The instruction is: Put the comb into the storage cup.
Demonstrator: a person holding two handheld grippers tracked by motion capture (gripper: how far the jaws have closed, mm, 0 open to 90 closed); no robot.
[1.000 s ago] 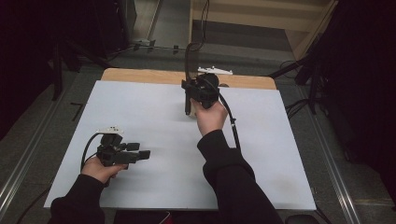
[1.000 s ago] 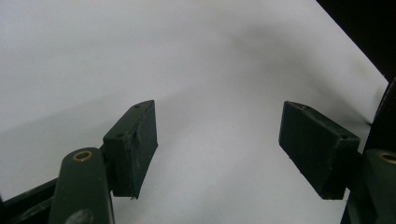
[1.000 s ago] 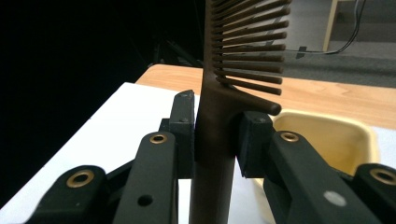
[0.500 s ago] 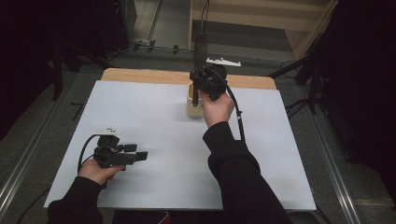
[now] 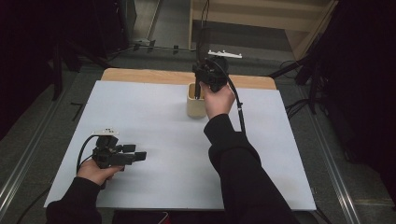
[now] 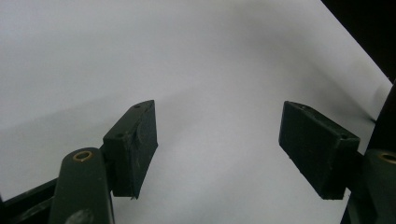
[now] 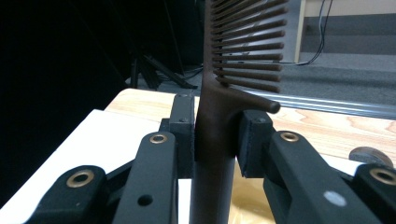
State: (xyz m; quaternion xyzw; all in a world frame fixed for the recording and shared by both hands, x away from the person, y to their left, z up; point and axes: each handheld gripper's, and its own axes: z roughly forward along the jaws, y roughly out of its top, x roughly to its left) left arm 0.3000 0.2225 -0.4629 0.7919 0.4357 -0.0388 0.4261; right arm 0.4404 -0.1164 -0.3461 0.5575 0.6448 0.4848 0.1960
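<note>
Comb [image 7: 219,135] upright in beige cup [image 5: 195,105]

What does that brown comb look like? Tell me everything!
The comb is dark brown and looks like plastic or wood, with long straight teeth pointing to one side. It stands upright, its handle pinched between the right tongs and reaching down into the tan cup at the far side of the table.
</note>
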